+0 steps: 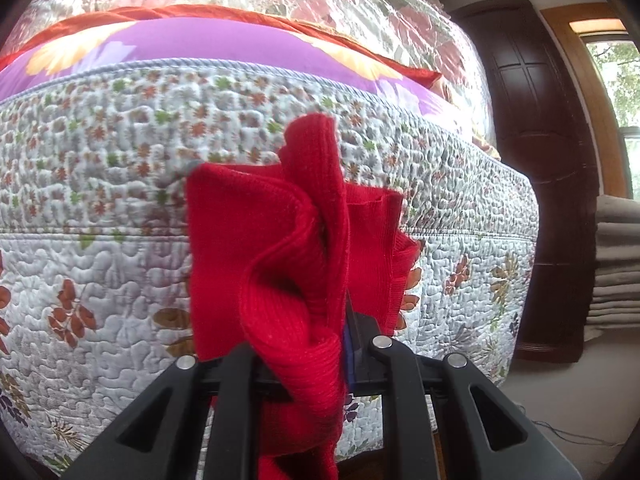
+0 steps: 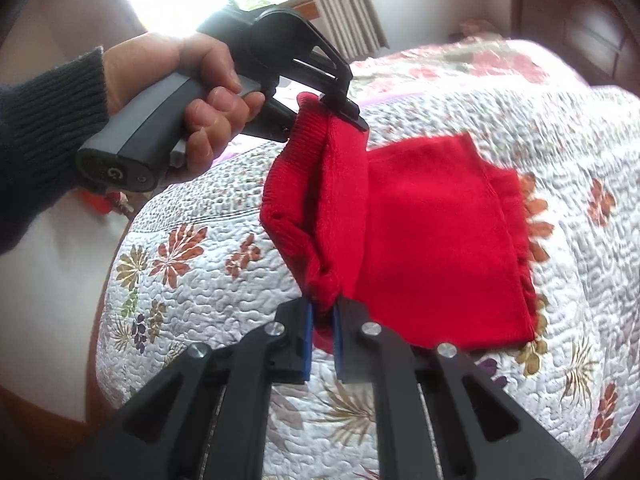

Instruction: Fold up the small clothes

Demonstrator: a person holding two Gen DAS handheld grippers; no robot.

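Observation:
A small red knit garment (image 1: 280, 240) is held up by one ribbed edge, bunched between my two grippers. Its other half (image 2: 432, 240) lies flat on the floral quilt (image 2: 208, 240). My left gripper (image 1: 320, 340) is shut on a gathered fold, and the cloth hides most of its fingers. In the right wrist view the same left gripper (image 2: 348, 114) pinches the far end of the raised edge, with a person's hand (image 2: 200, 92) on its grip. My right gripper (image 2: 323, 312) is shut on the near end of that edge, blue pads pressing the fabric.
The quilt (image 1: 100, 200) covers a bed. A purple flowered pillow (image 1: 200, 40) and a floral cover lie behind it. Right of the bed stand a dark wooden door (image 1: 532, 120) and a stack of folded grey blankets (image 1: 616, 264). The bed's corner (image 2: 120, 264) drops to the floor.

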